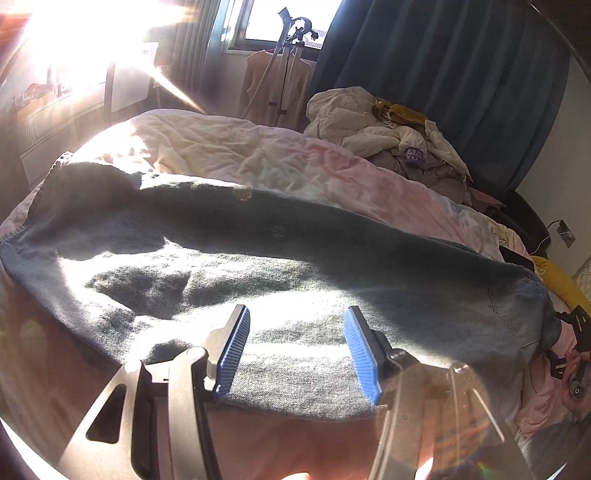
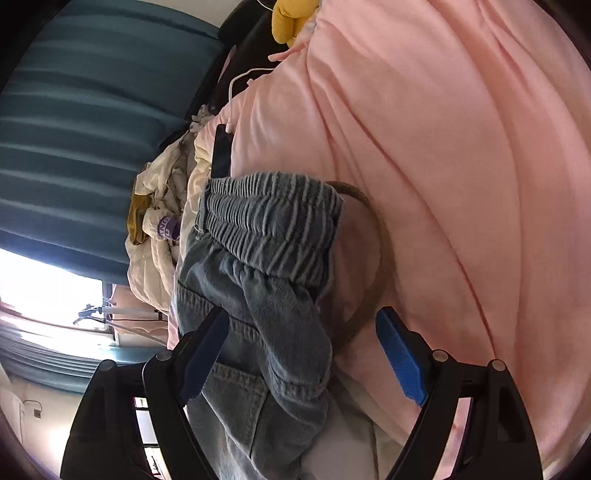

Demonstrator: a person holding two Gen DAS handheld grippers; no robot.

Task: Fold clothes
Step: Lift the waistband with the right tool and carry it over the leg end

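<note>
A pale quilt (image 1: 229, 147) covered the bed. Beyond the quilt hung a dark teal curtain (image 1: 443, 74), and left of the curtain stood a garment steamer (image 1: 291, 55) before the window (image 1: 284, 18). On the quilt's far right corner lay a heap of cream bedding (image 1: 369, 122). A pink blanket (image 2: 443, 184) adjoined the quilt.

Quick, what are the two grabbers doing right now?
Left gripper: open above the jeans, holding nothing.
Right gripper: open around the jeans' waistband end, not squeezing.
</note>
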